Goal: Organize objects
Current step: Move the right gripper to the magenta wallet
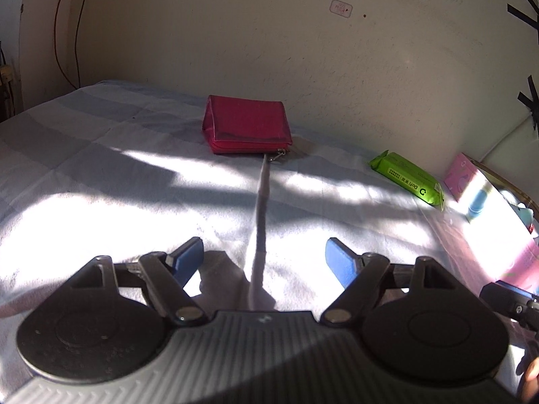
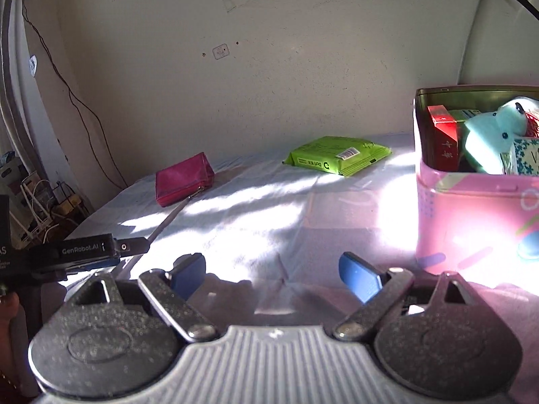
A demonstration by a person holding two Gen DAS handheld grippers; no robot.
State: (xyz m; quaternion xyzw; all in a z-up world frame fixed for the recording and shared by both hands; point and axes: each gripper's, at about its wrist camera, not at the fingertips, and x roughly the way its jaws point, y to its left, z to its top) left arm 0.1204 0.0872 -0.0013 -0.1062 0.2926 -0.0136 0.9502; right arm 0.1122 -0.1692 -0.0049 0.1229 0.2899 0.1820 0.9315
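- Left wrist view: left tongs [image 1: 264, 261] low over the sunlit bed [image 1: 101, 181], jaws apart, nothing between the blue pads [image 1: 340, 264] except the pale strap [image 1: 261, 222] lying on the sheet below.
- Strap running from the tongs' gap up to the zip corner of the red purse [image 1: 247, 124], which sits flat on the bed near the wall, well ahead of the pads.
- Green pack [image 1: 409, 178] off to the right, lying flat, apart from the purse; pink tin [image 1: 488, 208] at the right edge, beyond the pack.
- Judged step: lining up on the purse, not yet reached; next move likely a push forward along the strap, then a close on the purse's near edge or the strap itself.
- Thin strap on soft cloth: likely hard to pinch without catching the sheet.
- Right wrist view: right tongs [image 2: 273, 271] also over the bed, jaws wide apart, empty, touching nothing.
- Tin [image 2: 471, 219] just right of the tongs, lid off, already holding a red box [image 2: 443, 138], a pale blue toy [image 2: 488, 138] and a patterned card.
- Pack [image 2: 337, 155] far ahead by the wall, purse [image 2: 183, 178] left of it, both still outside the tin.
- Left tongs' body [image 2: 87, 252] visible at the left edge.
- Judged progress: partway, two loose things left to go in the tin.
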